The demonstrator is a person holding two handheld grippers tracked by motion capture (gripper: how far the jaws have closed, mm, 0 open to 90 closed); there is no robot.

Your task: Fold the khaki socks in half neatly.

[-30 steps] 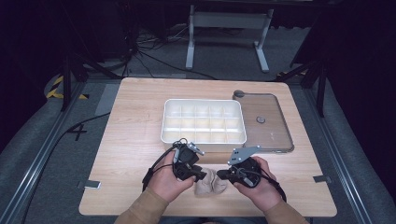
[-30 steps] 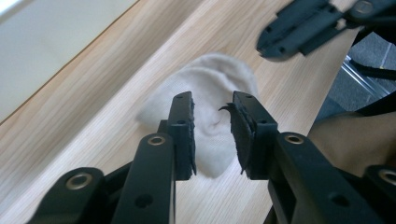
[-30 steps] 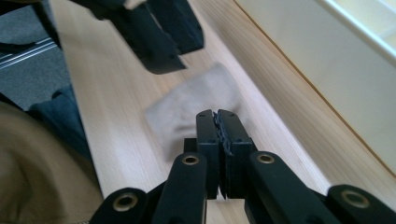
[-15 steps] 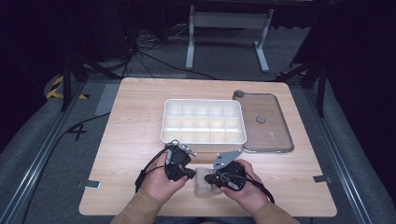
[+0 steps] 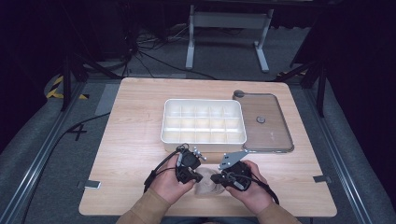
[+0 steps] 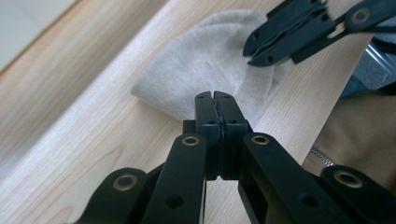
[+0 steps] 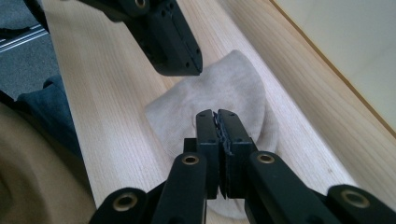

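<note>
A small beige cloth (image 5: 205, 187) lies flat near the table's front edge, between the person's two hands. My left gripper (image 5: 199, 177) is shut, its tips over the cloth's (image 6: 205, 60) near edge in the left gripper view (image 6: 215, 95). My right gripper (image 5: 214, 178) is shut too and hovers over the cloth (image 7: 238, 84) in the right gripper view (image 7: 217, 113). I see nothing pinched between either pair of jaws. The two grippers point at each other, tips a short way apart. Each gripper shows in the other's view: the right gripper (image 6: 261, 46) and the left gripper (image 7: 180, 60).
A white compartment tray (image 5: 163, 127) stands at mid-table, just behind the hands. Its clear lid (image 5: 273, 133) lies flat to the right of it. The front table edge runs right below the cloth, with the person's sleeves (image 5: 144, 210) over it.
Both hands have drawn inward toward each other. The gripper tips now meet over the cloth, which shows less between them than before.
</note>
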